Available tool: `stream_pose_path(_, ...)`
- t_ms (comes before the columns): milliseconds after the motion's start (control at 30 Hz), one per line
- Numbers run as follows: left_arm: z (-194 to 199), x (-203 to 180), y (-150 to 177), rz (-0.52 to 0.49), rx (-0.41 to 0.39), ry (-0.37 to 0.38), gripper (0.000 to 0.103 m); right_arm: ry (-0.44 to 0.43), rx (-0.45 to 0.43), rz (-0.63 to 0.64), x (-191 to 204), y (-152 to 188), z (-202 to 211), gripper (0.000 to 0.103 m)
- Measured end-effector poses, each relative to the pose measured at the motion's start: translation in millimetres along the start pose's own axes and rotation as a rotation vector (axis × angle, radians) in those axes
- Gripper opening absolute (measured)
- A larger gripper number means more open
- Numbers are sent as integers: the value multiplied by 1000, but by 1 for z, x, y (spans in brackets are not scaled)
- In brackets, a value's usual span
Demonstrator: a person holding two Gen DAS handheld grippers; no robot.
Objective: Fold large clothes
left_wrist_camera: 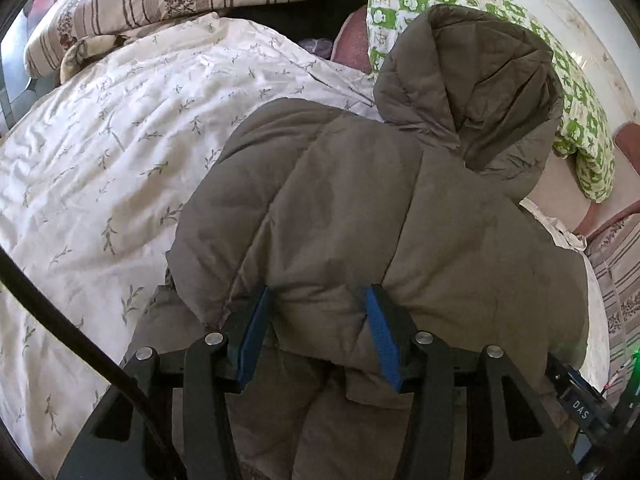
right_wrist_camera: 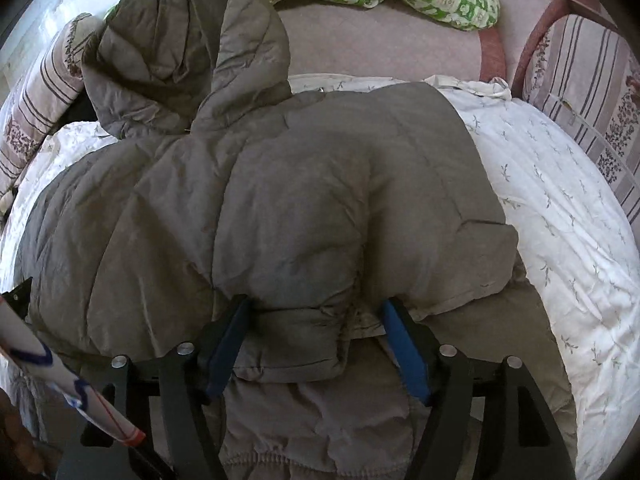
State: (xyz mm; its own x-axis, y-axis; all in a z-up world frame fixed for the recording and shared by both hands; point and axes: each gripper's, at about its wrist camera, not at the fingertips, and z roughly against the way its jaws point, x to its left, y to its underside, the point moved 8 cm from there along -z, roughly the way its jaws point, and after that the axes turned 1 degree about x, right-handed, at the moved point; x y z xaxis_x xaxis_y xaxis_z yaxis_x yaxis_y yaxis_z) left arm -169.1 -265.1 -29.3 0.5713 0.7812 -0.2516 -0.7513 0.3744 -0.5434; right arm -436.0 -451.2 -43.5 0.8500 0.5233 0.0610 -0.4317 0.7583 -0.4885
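Closest to the lens in the left wrist view, the left gripper (left_wrist_camera: pixel 318 294) is pinching a thick folded edge of the grey-brown puffer jacket (left_wrist_camera: pixel 360 208); both blue pads (left_wrist_camera: pixel 252 340) are pressing into the padding, jaws partly apart, closed on the fabric. A black cable (left_wrist_camera: pixel 60 320) is crossing the lower left corner of that view.

In the right wrist view, the right gripper (right_wrist_camera: pixel 314 306) is straddling another bunched fold of the same puffer jacket (right_wrist_camera: pixel 280 200). The blue pads (right_wrist_camera: pixel 404 348) are sitting wide on either side of the fold, and the padding is bulging between them; cannot tell whether they are really squeezing or just touching. A white sleeve with blue and red markings (right_wrist_camera: pixel 60 384) is showing at the lower left edge of this view.

The jacket is lying doubled over on the bed, upper layer folded back over the lower part, which is running under both grippers. Its hood (left_wrist_camera: pixel 476 92) is lying flat beyond the body, pointing away from the cameras.

Under the jacket, a white duvet with small leaf sprigs (left_wrist_camera: pixel 100 152) is covering the bed. Farther off, a green-and-white patterned blanket (left_wrist_camera: pixel 580 120) is lying crumpled beside the hood, and a striped floral pillow (left_wrist_camera: pixel 152 4) is sitting at the far end.
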Motion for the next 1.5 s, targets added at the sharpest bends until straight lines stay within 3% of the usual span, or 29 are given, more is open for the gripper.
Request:
stream_pose_path(133, 19, -5, 0, -14, -53, 2, 48, -46, -24, -57, -6, -2, 18, 73)
stream_pose_path(333, 53, -37, 0, -73, -143, 83, 48, -47, -189, 7, 8, -17, 66, 73)
stream_pose_path(433, 44, -62, 12, -163, -120, 82, 49, -73, -171, 40, 21, -12, 61, 73)
stream_pose_path(567, 24, -71, 21, -238, -95, 1, 51, -44, -110, 67, 26, -2, 38, 73)
stream_pose_path(733, 9, -69, 24, -257, -65, -38, 59, -1, -42, 77, 24, 5, 13, 78)
stream_pose_path(900, 21, -66, 24, -236, -67, -11, 60, -49, -42, 27, 18, 5, 21, 78)
stream_pose_path(1133, 94, -34, 26, -106, -115, 53, 60, -82, -114, 9, 12, 12, 70, 78)
stream_pose_path(1333, 148, -7, 64, -101, -143, 32, 60, -128, -131, 8, 9, 43, 112, 78)
stream_pose_path(1500, 161, 14, 103, -126, -122, -23, 61, -135, -125, 35, 9, 85, 134, 78)
